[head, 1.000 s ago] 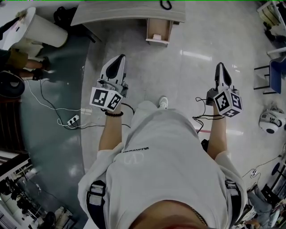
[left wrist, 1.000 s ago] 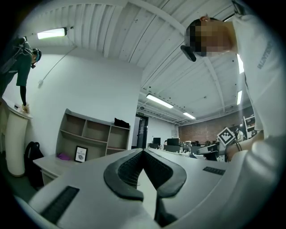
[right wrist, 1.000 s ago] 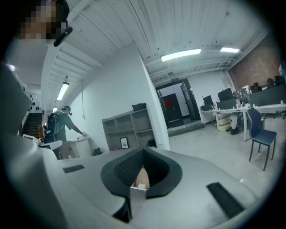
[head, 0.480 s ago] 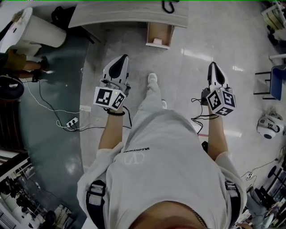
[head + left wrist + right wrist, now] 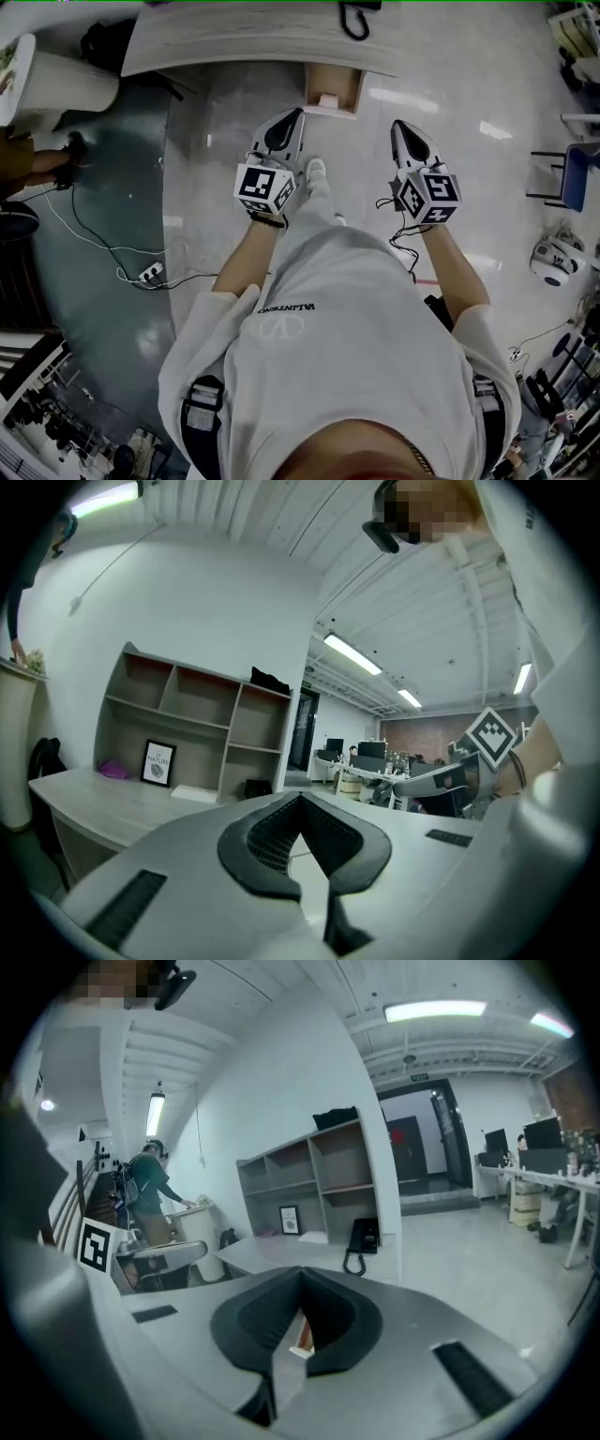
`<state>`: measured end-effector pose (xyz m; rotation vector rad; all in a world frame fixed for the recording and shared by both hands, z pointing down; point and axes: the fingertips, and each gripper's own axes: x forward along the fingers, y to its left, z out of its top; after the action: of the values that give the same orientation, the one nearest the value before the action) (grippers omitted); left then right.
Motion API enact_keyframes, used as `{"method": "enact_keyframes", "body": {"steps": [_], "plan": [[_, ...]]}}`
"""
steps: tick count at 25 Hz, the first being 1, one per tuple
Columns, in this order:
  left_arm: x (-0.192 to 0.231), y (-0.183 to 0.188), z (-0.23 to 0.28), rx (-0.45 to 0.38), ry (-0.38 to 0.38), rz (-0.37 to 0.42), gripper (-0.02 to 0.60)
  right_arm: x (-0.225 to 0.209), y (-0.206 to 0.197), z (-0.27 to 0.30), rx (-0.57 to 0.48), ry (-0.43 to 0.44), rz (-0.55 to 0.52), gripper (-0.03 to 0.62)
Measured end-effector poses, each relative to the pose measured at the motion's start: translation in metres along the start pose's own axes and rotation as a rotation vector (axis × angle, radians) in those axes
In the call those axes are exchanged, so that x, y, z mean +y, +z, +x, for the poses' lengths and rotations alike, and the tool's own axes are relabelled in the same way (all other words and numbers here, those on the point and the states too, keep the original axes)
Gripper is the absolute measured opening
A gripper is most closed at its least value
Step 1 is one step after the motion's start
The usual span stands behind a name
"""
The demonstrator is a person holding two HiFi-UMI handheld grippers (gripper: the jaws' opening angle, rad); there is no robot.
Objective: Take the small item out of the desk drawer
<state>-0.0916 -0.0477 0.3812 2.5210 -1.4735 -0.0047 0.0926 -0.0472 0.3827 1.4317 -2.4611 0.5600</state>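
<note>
The pale wooden desk [image 5: 234, 42] runs along the top of the head view. Its wooden drawer [image 5: 312, 86] stands pulled out, and a small white item [image 5: 327, 99] lies inside near the front. My left gripper [image 5: 296, 114] is shut and empty, its tip just left of the drawer front. My right gripper [image 5: 397, 125] is also shut and empty, a little to the right of the drawer. In the right gripper view the gripper [image 5: 300, 1274] shows a slice of the drawer and the white item [image 5: 302, 1342] below its closed tips. The left gripper [image 5: 300, 799] points level across the desk top [image 5: 112, 803].
A black phone [image 5: 359, 14] sits on the desk above the drawer. A shelf unit [image 5: 187, 724] stands behind the desk. A white bin [image 5: 61, 80] and a person [image 5: 155, 1194] are at the left, a power strip [image 5: 150, 273] on the floor, a blue chair [image 5: 572, 159] at the right.
Both grippers have moved forward toward the desk and drawn closer together, now flanking the drawer front. The person has stepped forward; the desk sits nearer. Both jaws stay shut.
</note>
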Motion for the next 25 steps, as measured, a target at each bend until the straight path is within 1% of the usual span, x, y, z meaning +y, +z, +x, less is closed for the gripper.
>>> {"method": "enact_keyframes", "body": {"steps": [2,6,12,16,21,25], "plan": [[0.009,-0.015,0.02,0.041,-0.027,-0.014,-0.002,0.0,-0.009,0.029,0.038,0.017,0.018,-0.002],[0.035,-0.049,0.055,0.111,-0.052,-0.074,-0.002,-0.003,-0.032,0.083,0.106,0.02,0.032,-0.002],[0.053,-0.094,0.101,0.202,-0.082,-0.087,-0.002,-0.016,-0.061,0.139,0.18,-0.015,0.05,-0.002],[0.061,-0.125,0.123,0.259,-0.078,-0.12,-0.002,-0.029,-0.081,0.163,0.222,-0.035,0.075,-0.002],[0.059,-0.166,0.142,0.321,-0.068,-0.152,0.012,-0.045,-0.115,0.183,0.278,-0.039,0.124,-0.002],[0.068,-0.204,0.166,0.353,-0.037,-0.193,0.059,-0.061,-0.144,0.208,0.307,-0.039,0.138,-0.002]]}}
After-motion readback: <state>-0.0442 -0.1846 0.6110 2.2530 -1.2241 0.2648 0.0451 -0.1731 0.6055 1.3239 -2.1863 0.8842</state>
